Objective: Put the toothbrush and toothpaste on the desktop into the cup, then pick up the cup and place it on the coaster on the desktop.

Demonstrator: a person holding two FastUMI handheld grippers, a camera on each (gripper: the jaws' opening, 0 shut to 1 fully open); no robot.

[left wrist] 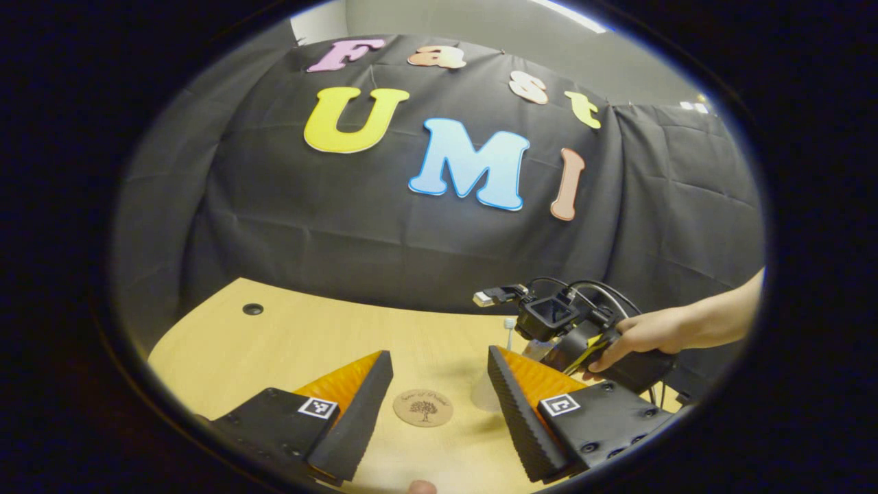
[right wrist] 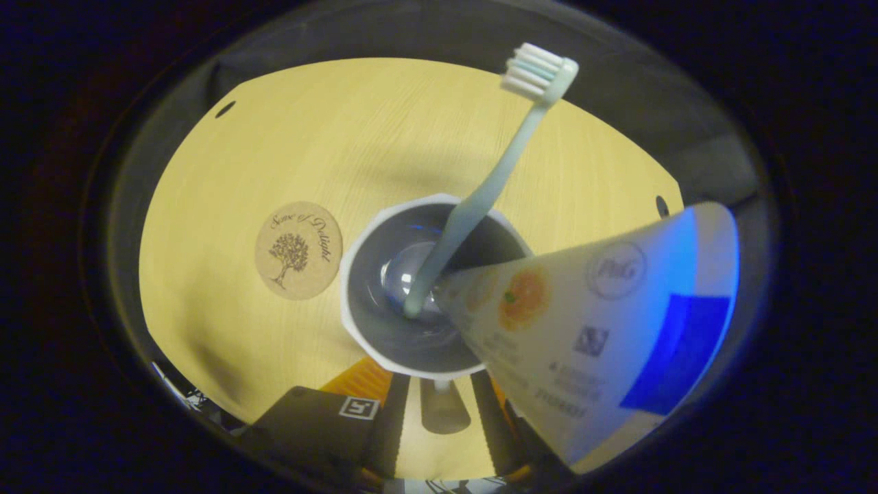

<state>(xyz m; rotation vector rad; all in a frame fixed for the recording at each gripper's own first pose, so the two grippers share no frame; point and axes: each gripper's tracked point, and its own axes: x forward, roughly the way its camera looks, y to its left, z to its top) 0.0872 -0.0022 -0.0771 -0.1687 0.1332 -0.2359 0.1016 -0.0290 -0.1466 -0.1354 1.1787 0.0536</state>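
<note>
White faceted cup (right wrist: 384,343), pale-green toothbrush (right wrist: 494,178) — toothpaste (right wrist: 597,329) inside

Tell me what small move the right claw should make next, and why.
Probably close on the cup rim and lift it toward the coaster. The toothbrush and toothpaste already sit in the cup, and the right claw looks open astride its near wall.

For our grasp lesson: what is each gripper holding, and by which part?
Left gripper: nothing, jaws wide apart. Right gripper: cannot tell; the toothpaste hides one finger.
</note>
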